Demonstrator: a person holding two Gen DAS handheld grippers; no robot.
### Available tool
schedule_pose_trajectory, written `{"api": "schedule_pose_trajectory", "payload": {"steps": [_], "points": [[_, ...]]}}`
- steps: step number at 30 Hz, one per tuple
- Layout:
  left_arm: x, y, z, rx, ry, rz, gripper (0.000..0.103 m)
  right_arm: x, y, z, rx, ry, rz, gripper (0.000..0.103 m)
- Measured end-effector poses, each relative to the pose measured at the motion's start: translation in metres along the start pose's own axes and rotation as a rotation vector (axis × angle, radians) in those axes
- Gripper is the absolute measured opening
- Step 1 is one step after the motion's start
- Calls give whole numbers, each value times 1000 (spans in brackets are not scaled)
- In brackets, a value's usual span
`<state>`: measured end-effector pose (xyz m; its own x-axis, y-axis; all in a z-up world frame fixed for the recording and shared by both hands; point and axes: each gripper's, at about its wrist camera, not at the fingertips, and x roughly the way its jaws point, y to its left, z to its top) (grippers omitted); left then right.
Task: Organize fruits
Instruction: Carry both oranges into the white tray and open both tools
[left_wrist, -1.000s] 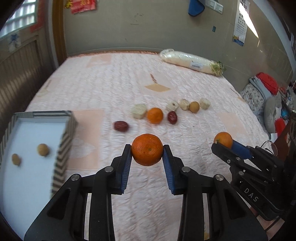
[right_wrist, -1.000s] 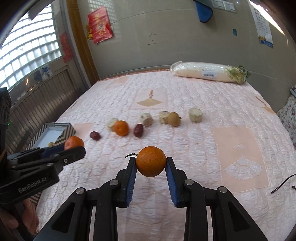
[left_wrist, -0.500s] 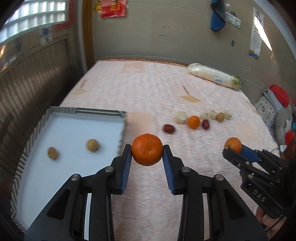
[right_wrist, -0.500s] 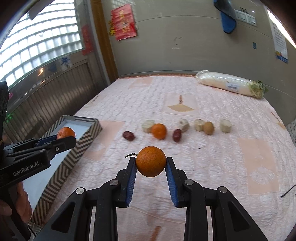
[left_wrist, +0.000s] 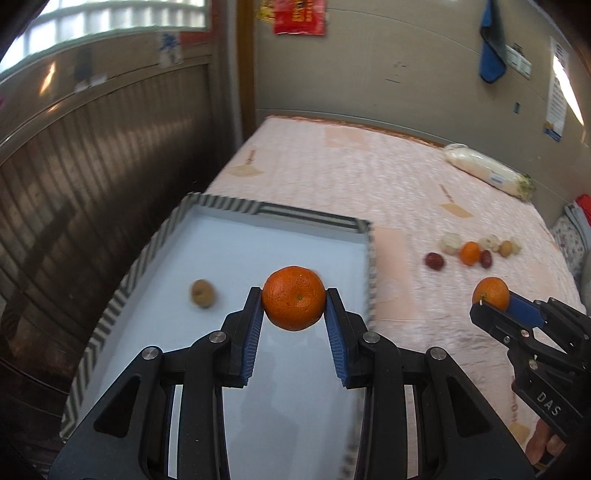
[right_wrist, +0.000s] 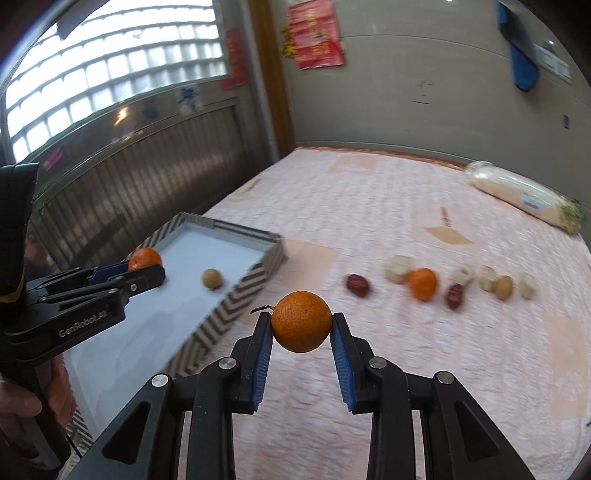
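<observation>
My left gripper (left_wrist: 294, 304) is shut on an orange mandarin (left_wrist: 293, 297) and hangs over the white floor of the striped-rim box (left_wrist: 280, 211). One small brown fruit (left_wrist: 201, 292) lies inside the box. My right gripper (right_wrist: 301, 325) is shut on a second mandarin (right_wrist: 301, 320) with a short stem, above the pink quilt just right of the box (right_wrist: 236, 317). A row of loose fruit stays on the quilt: a third mandarin (right_wrist: 422, 283), two dark red dates (right_wrist: 357, 285), a brown fruit (right_wrist: 504, 287) and several pale chunks.
The box sits at the bed's left edge beside a dark ribbed wall panel (left_wrist: 92, 177). A long white wrapped bundle (right_wrist: 524, 195) lies at the far right of the bed (right_wrist: 406, 192). A hand (right_wrist: 22, 406) grips the left tool's handle.
Both grippers swung left with their mandarins. The left one went from above the quilt to above the box's floor; the right one came up close to the box's right wall.
</observation>
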<state>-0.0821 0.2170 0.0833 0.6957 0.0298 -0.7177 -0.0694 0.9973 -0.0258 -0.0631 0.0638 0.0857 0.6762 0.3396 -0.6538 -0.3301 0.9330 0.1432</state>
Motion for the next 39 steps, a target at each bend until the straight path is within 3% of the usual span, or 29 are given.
{"api": "schedule_pose_trajectory", "payload": {"steps": [9,16,39], "points": [[10,41,-9,-60,29,50,33,28,54,11,-92,31,89,31],[23,56,-14,-95,74,38,33,55,85,12,-150,77,137,31],[49,72,-20,-138,173,54,34,124,128,10,-322,192,125,31]]}}
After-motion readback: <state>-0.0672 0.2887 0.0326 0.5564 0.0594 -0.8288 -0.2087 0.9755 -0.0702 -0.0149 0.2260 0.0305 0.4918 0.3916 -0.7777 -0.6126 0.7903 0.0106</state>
